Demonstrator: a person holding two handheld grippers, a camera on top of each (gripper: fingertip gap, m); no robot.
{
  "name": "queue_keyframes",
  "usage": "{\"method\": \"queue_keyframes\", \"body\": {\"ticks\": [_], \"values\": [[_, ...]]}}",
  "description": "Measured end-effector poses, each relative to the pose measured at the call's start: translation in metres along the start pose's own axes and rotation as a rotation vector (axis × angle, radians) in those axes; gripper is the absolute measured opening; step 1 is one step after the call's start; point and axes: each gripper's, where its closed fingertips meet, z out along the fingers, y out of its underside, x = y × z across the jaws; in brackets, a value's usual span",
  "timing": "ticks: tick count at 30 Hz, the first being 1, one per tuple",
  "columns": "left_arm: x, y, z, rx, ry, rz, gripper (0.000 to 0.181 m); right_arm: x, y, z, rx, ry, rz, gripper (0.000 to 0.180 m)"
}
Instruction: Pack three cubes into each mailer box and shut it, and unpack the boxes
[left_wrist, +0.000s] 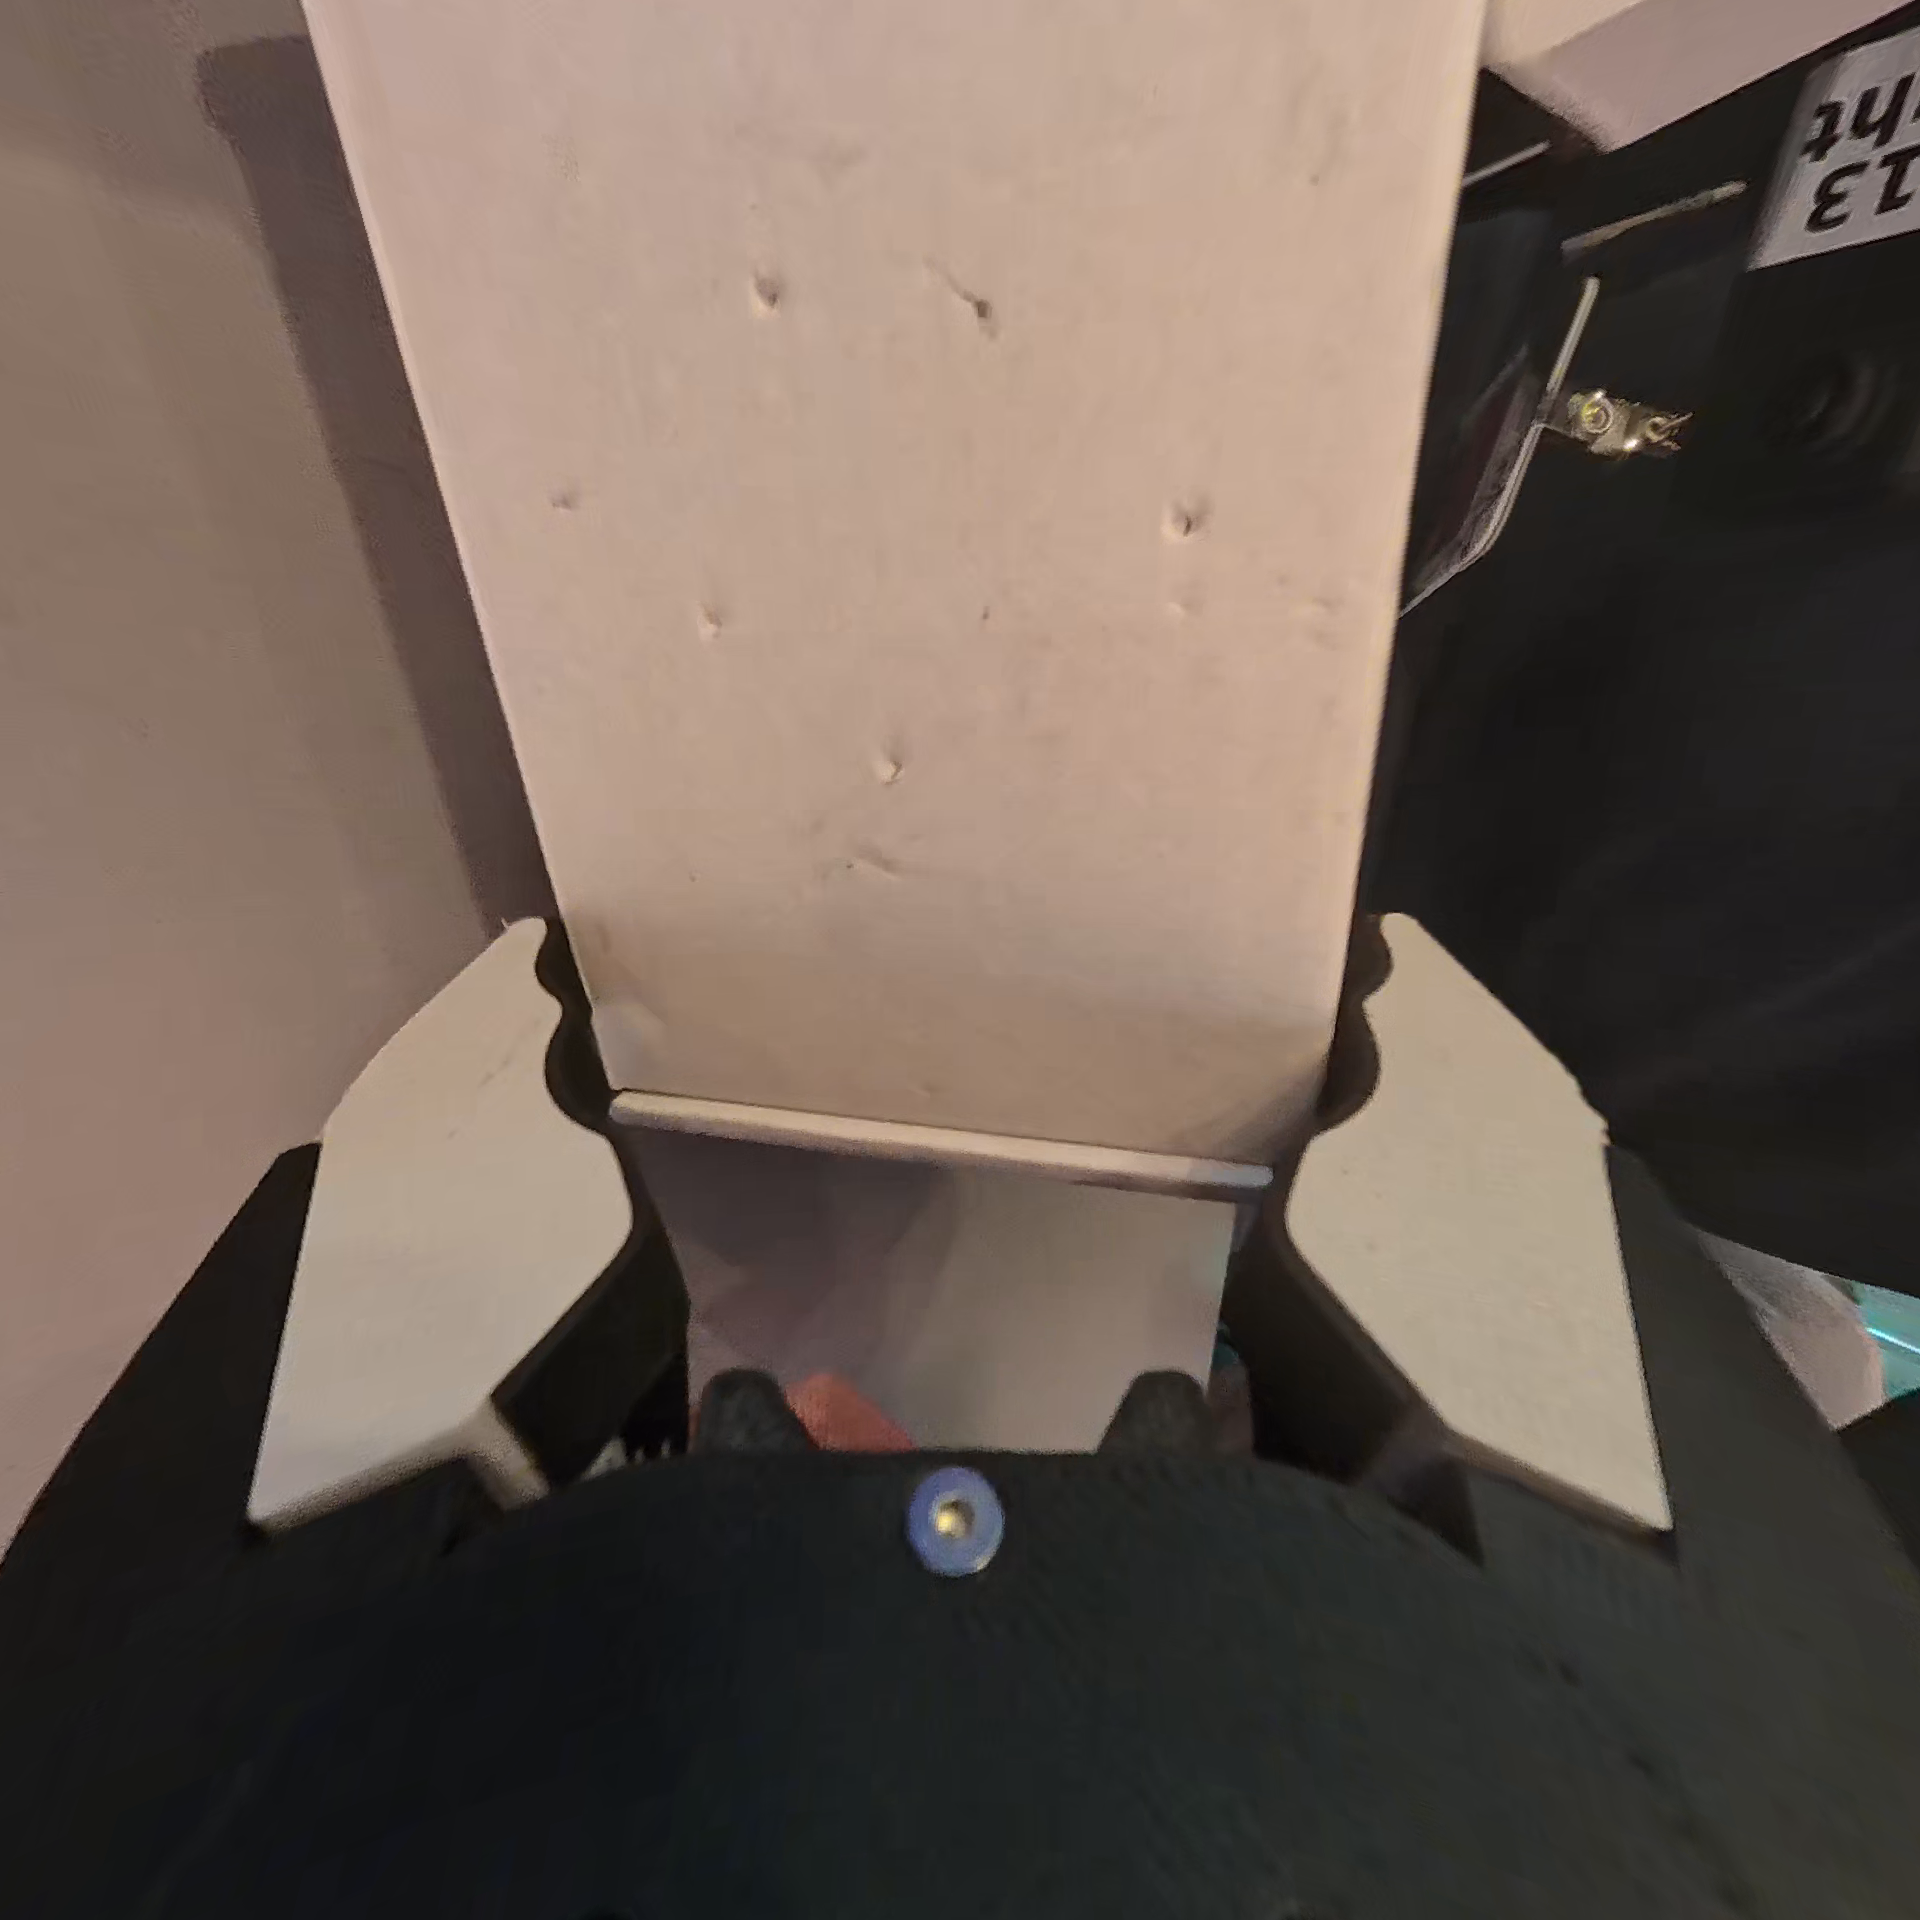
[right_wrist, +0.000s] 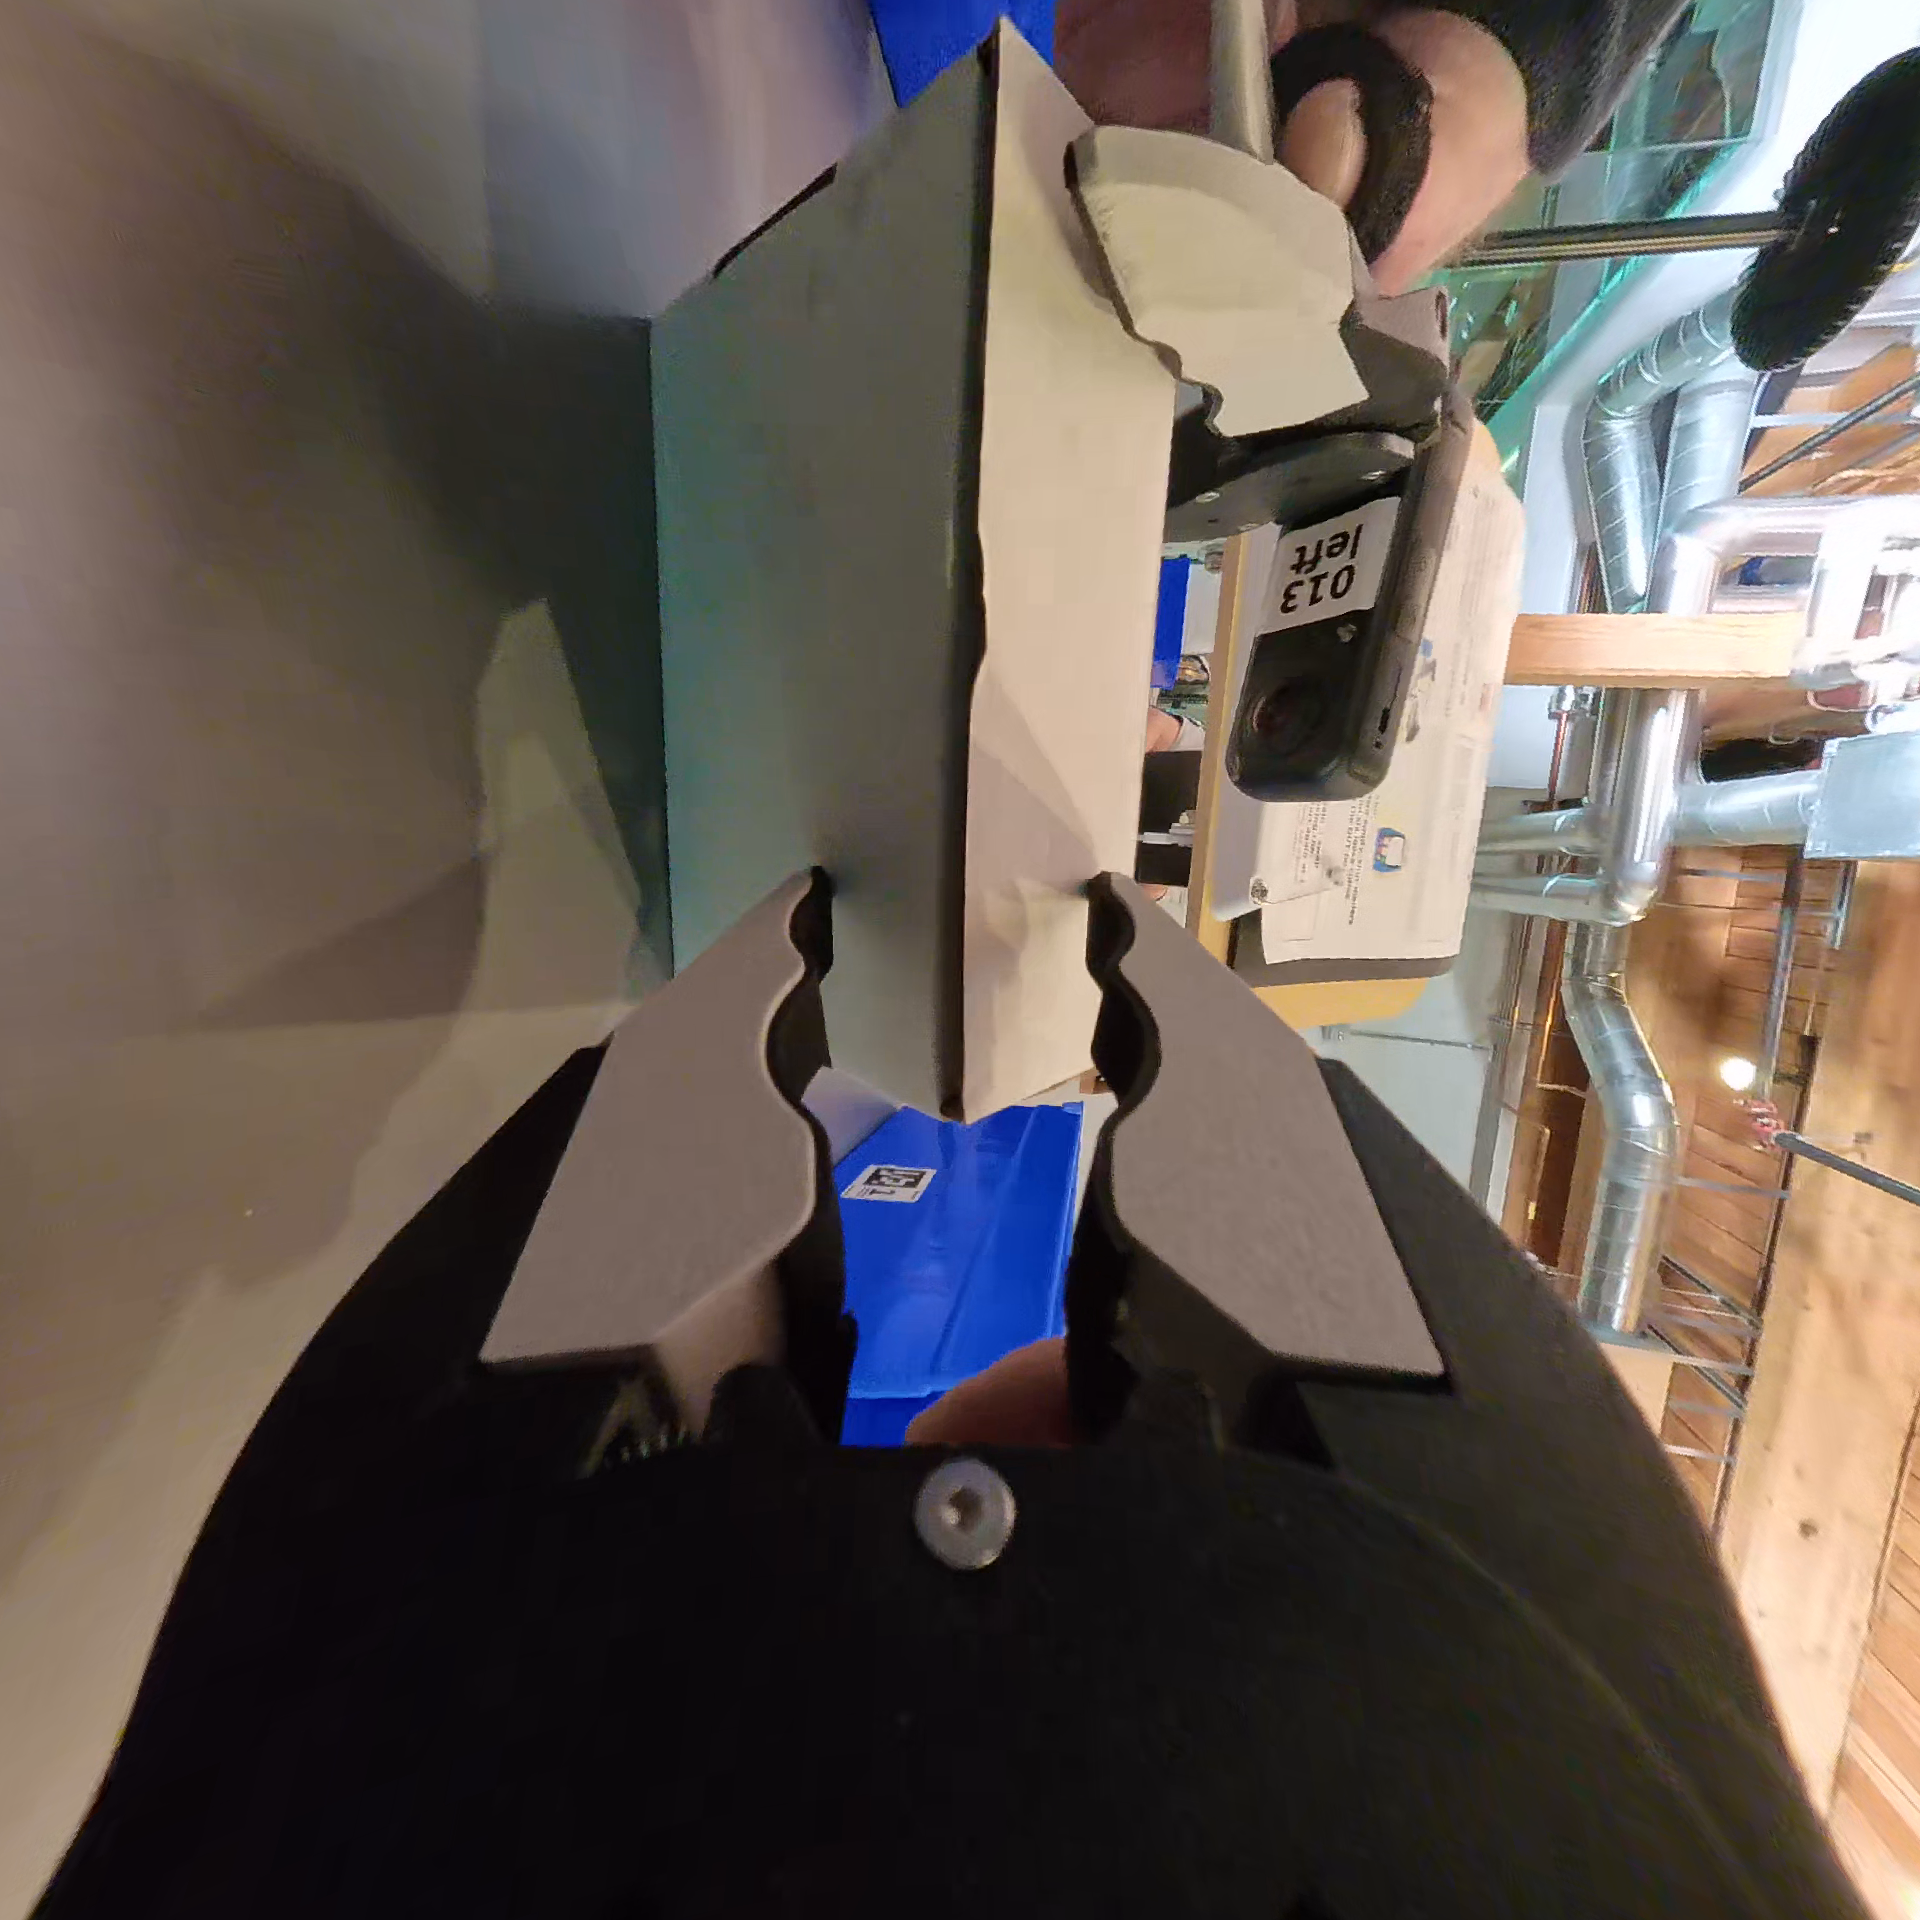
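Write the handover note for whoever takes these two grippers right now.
Left gripper: shut on the white mailer box, clamping it across its width.
Right gripper: shut on the same mailer box, gripping a folded corner edge; the left gripper holds the far end.
The box is held in the air between both grippers, with a blue bin behind it.
Cubes: none in view, so whether this box is packed or emptied cannot be told.
Left to do: confirm the contents, then carry on packing or unpacking.
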Motion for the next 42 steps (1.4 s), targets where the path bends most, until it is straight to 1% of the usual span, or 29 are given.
{"method": "queue_keyframes", "body": {"ticks": [4,8,9,10,11,12,13,14,15,22,26,28,30,31,33,36,37,42], "values": [[-0.001,-0.002,0.002,0.010,0.014,-0.007,0.133,-0.004,0.000,0.002,0.059,-0.016,0.052,0.044],[0.000,-0.003,0.003,0.013,0.018,-0.010,0.133,0.001,-0.003,0.001,0.063,-0.099,0.063,0.042],[0.000,-0.003,0.003,0.018,0.017,-0.010,0.133,0.004,-0.010,-0.003,0.078,-0.089,0.068,0.039],[0.000,-0.003,0.003,0.025,0.016,-0.011,0.133,0.006,-0.024,-0.012,0.138,-0.085,0.056,0.019],[0.000,-0.003,0.003,0.033,0.018,-0.012,0.133,0.005,-0.036,-0.019,0.186,-0.086,0.038,0.003],[0.000,-0.004,0.003,0.042,0.022,-0.014,0.133,0.005,-0.040,-0.020,0.181,-0.087,0.034,0.002],[0.000,-0.004,0.003,0.049,0.027,-0.015,0.133,0.004,-0.035,-0.015,0.137,-0.083,0.040,0.007],[0.000,-0.005,0.003,0.051,0.029,-0.015,0.133,0.003,-0.029,-0.009,0.101,-0.073,0.043,0.008],[0.000,-0.005,0.003,0.050,0.029,-0.013,0.133,0.003,-0.026,-0.007,0.104,-0.068,0.044,0.009],[0.000,-0.007,0.003,0.055,0.034,-0.031,0.133,0.001,-0.023,0.000,0.060,-0.111,0.105,0.005],[0.000,-0.006,0.003,0.021,-0.001,-0.034,0.134,0.001,-0.019,-0.001,0.071,-0.153,0.158,0.005],[0.000,-0.006,0.005,0.014,-0.042,-0.007,0.134,0.002,-0.026,-0.012,0.123,-0.233,0.212,0.004],[0.002,-0.006,0.008,0.009,-0.109,0.032,0.134,0.009,-0.028,-0.023,0.142,-0.341,0.344,0.022],[0.003,-0.005,0.009,0.003,-0.149,0.047,0.134,0.020,-0.029,-0.027,0.162,-0.357,0.419,0.027],[0.003,-0.004,0.013,-0.004,-0.238,0.077,0.134,0.034,-0.022,-0.029,0.142,-0.426,0.532,0.062],[0.003,-0.002,0.019,-0.017,-0.384,0.126,0.134,0.026,-0.014,-0.024,0.079,-0.616,0.643,0.102],[0.002,-0.001,0.021,-0.027,-0.436,0.147,0.134,0.018,-0.011,-0.021,0.044,-0.683,0.650,0.111],[-0.006,0.005,0.031,-0.079,-0.671,0.267,0.134,-0.022,-0.022,-0.008,-0.020,-0.927,0.606,0.123]]}}
